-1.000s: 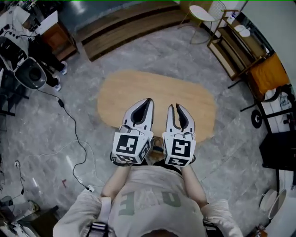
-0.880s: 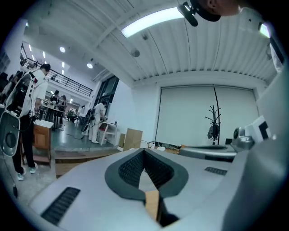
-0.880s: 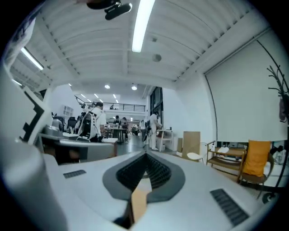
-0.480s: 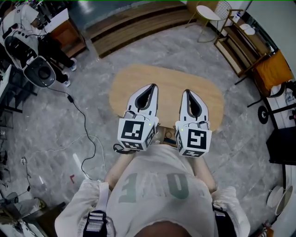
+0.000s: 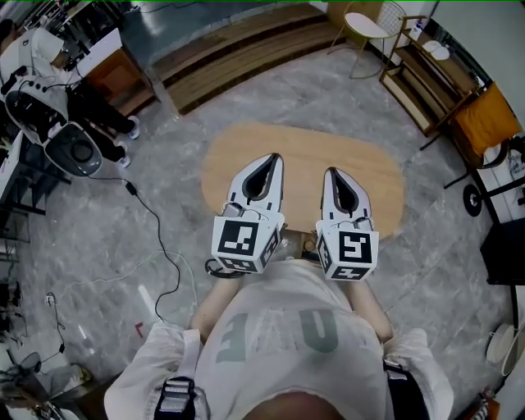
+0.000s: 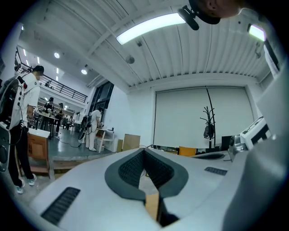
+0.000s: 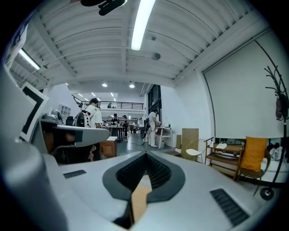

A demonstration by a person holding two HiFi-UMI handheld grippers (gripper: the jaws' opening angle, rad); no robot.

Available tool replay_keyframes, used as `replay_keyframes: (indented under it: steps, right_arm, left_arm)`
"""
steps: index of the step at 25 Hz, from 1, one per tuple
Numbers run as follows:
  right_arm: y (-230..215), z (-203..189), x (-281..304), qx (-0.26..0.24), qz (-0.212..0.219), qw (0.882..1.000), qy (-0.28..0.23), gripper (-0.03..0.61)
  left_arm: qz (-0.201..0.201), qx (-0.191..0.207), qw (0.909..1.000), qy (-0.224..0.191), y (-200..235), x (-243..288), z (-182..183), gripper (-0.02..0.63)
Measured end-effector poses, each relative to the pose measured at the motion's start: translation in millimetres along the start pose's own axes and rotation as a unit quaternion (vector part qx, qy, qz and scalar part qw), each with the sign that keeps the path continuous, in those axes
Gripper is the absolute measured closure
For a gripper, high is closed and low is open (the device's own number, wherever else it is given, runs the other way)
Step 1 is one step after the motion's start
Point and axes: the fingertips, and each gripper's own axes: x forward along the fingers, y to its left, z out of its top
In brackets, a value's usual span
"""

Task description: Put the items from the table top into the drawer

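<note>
Left tongs [image 5: 270, 157] and right tongs [image 5: 332, 172] both closed, tips together, empty, held over table [image 5: 373, 168] near edge. No items visible on table, so weight, stiffness, grip spot unjudgeable. Drawer perhaps under near edge, hidden behind tongs.

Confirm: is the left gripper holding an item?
No, the left gripper is shut, its jaws meeting with nothing between them.

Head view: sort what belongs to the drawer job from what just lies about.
Job: left gripper and right gripper, both shut and empty; oval table, no items showing on it; no drawer shows.
Lying about: floor cable, white chair, wooden rack, orange cushion.
</note>
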Motion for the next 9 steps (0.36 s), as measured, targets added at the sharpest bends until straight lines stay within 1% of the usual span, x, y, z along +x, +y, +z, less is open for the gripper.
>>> replay_keyframes:
  steps: [4, 9]
  right_arm:
    - [3, -15, 0, -0.009, -0.003, 1.000, 0.018, 0.574]
    - [31, -15, -1, -0.029, 0.012, 0.999, 0.023, 0.574]
  left_arm:
    - [-0.008, 0.002, 1.0000, 0.003, -1, -5, -4, 0.606]
    - [-0.004, -0.001, 0.9997, 0.023, 18, -22, -16, 0.606]
